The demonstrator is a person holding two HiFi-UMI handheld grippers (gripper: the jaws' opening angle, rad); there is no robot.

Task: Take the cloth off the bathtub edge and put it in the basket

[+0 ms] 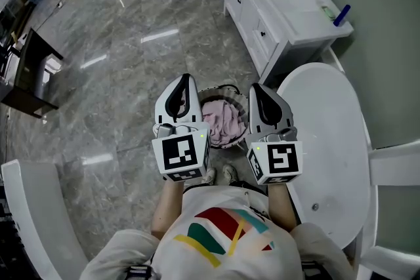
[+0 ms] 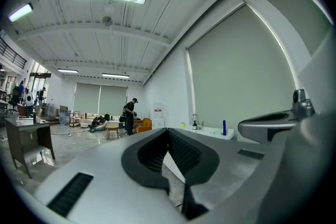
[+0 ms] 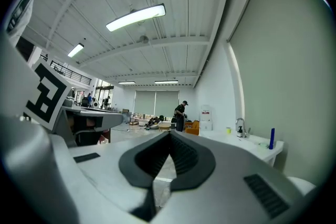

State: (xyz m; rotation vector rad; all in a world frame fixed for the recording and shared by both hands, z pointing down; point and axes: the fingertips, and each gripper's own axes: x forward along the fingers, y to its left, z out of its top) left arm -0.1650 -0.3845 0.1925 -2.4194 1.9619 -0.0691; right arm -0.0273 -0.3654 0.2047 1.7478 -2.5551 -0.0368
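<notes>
Grey floor [image 1: 131, 69] carries the basket [image 1: 220, 89], cloth [image 1: 224, 120] inside, so my left gripper [image 1: 185, 79] and right gripper [image 1: 258, 88] hover with jaws closed, empty.

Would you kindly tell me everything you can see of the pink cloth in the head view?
The pink cloth looks soft and crumpled, bunched in a loose heap inside the round basket, which stands on the grey floor beside the white bathtub. Only the basket seems to touch it.
</notes>
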